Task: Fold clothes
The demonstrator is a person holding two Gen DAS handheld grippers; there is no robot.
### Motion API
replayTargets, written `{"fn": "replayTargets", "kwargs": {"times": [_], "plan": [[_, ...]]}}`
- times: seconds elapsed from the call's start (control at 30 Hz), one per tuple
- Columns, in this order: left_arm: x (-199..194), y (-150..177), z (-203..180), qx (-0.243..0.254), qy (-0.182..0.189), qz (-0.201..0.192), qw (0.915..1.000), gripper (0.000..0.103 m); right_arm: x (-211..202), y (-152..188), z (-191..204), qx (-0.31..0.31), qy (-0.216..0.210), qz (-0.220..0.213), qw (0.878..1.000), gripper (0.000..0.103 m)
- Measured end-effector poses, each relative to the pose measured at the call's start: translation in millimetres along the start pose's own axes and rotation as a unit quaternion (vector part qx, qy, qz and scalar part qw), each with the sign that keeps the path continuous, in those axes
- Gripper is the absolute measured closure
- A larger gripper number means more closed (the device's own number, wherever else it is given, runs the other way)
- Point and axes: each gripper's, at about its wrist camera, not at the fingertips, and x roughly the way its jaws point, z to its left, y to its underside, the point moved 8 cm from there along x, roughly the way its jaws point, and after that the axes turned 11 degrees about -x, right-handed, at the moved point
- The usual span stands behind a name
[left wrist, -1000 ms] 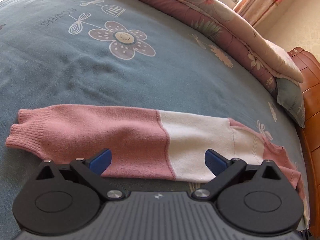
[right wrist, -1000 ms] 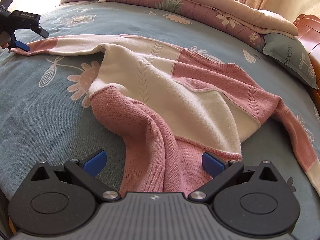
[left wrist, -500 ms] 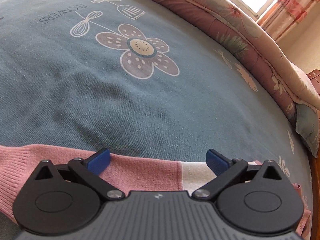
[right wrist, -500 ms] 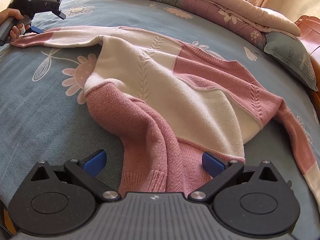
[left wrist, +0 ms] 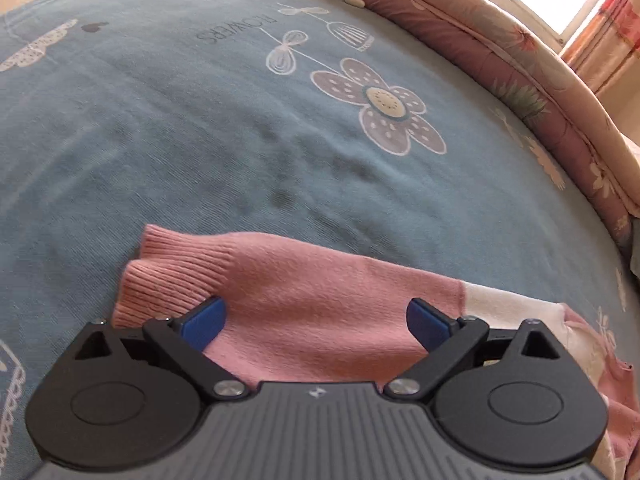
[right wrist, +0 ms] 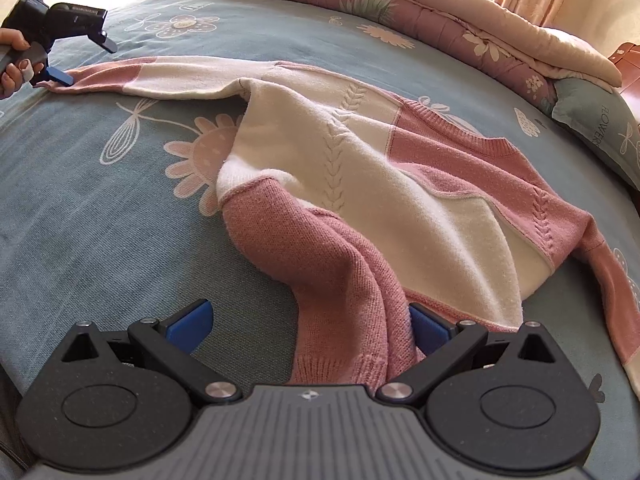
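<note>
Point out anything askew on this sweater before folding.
The sweater is not flat: its lower pink part is bunched into a ridge towards the right gripper. One sleeve lies straight under the open left gripper.

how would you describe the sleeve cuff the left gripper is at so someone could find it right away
On the blue-grey flowered bedsheet lies a pink and cream knit sweater with one sleeve stretched out straight toward the sheet's edge. At the tip of that sleeve is the ribbed pink cuff, right in front of the open left gripper. Unlike the other sleeve, it lies flat and fully extended.
</note>
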Motion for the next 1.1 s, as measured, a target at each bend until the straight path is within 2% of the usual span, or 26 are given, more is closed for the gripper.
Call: {"fn": "replayTargets", "kwargs": {"times": [0.03,0.07,0.2,0.3,0.4,0.53,0.67,0.77,0.8,0.87,0.9,0.97,1.1], "plan": [[-4.9,-5.0,11.8,-0.034,0.006,-0.004,0.9994,0.006,-0.7,1.0,-1.1,0.000,0.003,0.001,1.000,0.000],[-11.0,-8.5,20.0,-0.068,0.037,0.002,0.9970,0.006,-1.3,2.1,-2.4,0.002,0.005,0.003,1.000,0.000],[-29.4,-10.4,15.1,-0.079,0.106,0.008,0.9911,0.006,1.3,4.3,-7.0,0.017,0.002,0.008,1.000,0.000],[-25.5,-4.2,-5.5,-0.070,0.160,0.032,0.9841,0.005,3.7,1.8,-2.2,0.012,0.002,0.009,1.000,0.000],[-3.2,-2.2,-13.5,-0.048,0.118,0.026,0.9915,0.005,1.1,-0.3,3.8,0.000,0.002,0.008,1.000,0.000],[-9.1,13.2,-41.9,0.017,0.091,-0.010,0.9957,0.007,-4.5,0.1,1.9,-0.002,0.007,0.005,1.000,0.000],[-15.6,27.9,-70.8,0.082,0.063,-0.045,0.9937,0.006,-5.0,0.1,-3.4,0.010,0.007,0.002,1.000,0.000],[-20.9,39.2,-93.4,0.130,0.044,-0.071,0.9880,0.006,-3.1,-1.4,-0.5,0.012,0.001,0.000,1.000,0.000],[-21.4,49.7,-106.9,0.146,0.063,-0.073,0.9846,0.006,-2.7,-1.4,1.4,0.011,-0.002,-0.001,1.000,0.000],[-17.2,71.8,-131.0,0.160,0.120,-0.052,0.9784,0.006,-2.1,-0.7,4.5,0.008,-0.005,0.000,1.000,0.000],[-12.6,79.4,-136.7,0.157,0.135,-0.038,0.9776,0.005,-2.0,0.2,4.8,0.006,-0.004,0.001,1.000,0.000],[7.2,98.2,-140.8,0.151,0.137,0.005,0.9790,0.005,-2.2,2.2,4.1,0.007,-0.004,0.002,1.000,0.000],[3.6,123.1,-125.0,0.167,0.114,0.013,0.9791,0.005,-5.2,7.2,-4.2,0.025,-0.005,-0.003,1.000,0.000]]}}
